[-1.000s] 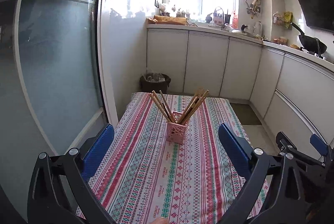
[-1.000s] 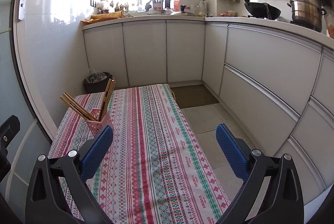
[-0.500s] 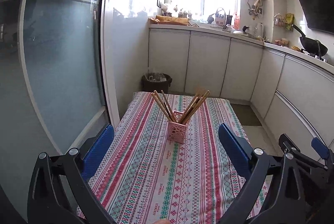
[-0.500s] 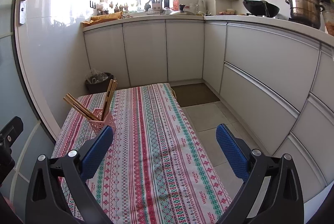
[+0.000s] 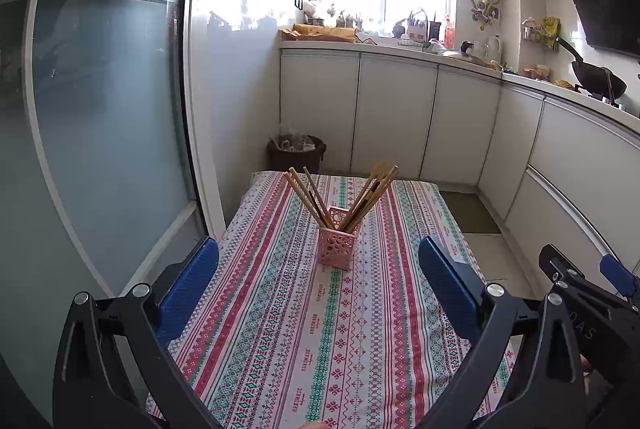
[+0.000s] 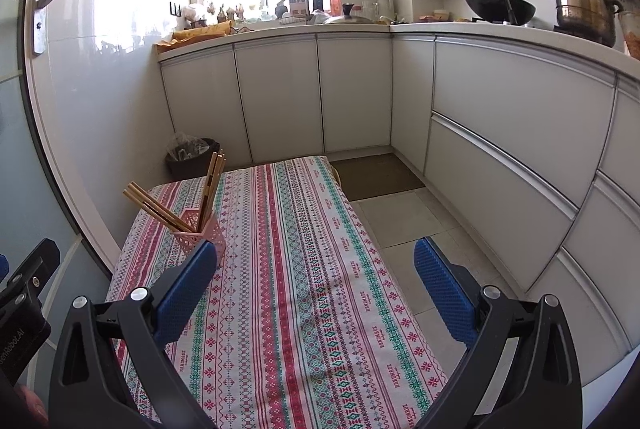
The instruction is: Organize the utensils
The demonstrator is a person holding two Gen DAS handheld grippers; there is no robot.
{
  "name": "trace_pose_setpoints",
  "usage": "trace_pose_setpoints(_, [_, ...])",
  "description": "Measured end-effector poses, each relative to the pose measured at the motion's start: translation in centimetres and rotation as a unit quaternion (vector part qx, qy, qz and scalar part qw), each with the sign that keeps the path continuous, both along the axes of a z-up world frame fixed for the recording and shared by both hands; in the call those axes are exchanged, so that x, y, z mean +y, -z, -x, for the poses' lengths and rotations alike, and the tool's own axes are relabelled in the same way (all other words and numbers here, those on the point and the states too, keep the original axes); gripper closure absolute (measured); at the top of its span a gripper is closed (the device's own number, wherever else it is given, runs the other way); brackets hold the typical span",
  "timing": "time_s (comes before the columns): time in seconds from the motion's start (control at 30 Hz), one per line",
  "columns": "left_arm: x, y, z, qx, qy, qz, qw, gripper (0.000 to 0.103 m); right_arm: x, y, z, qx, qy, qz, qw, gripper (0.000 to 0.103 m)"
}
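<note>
Slight L-view shift vs earlier; both hand-held grippers, L (image 5: 318,269) & R (image 6: 314,275), spread, ungripped; chopsticks (image 5: 340,195) in pink holder (image 5: 337,249).

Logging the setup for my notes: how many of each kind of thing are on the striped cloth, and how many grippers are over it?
pink holder: 1
chopstick bunches: 2, left-leaning bunch, right-leaning bunch; single sticks overlap too much to count
grippers: 2, left gripper, right gripper, jaws open
Total: 5

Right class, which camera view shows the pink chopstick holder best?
The left wrist view. The pink holder stands whole and centred between the open left tool's fingers, chopsticks fanning to both sides. In the right wrist view it sits far left, its lower part hidden behind a finger of the open right tool.
</note>
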State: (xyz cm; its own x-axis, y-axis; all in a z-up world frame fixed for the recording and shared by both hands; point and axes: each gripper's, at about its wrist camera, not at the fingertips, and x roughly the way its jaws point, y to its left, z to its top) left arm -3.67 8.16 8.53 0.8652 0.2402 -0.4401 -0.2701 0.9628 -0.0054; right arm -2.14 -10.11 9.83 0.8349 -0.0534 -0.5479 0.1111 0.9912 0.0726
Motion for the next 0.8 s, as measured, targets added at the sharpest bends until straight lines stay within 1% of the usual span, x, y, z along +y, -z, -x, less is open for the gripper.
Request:
trace_pose_setpoints(0.43, [-0.19, 0.02, -0.16, 0.001, 0.002, 0.000, 1.0000, 0.007, -0.18, -0.42, 0.19, 0.001, -0.010, -0.012, 1.000, 0.007])
trace_pose_setpoints(0.8, [-0.02, 0.14, -0.46, 0.003, 0.008, 0.000, 1.0000, 0.007, -0.04, -0.43, 0.28, 0.002, -0.014, -0.012, 1.000, 0.007])
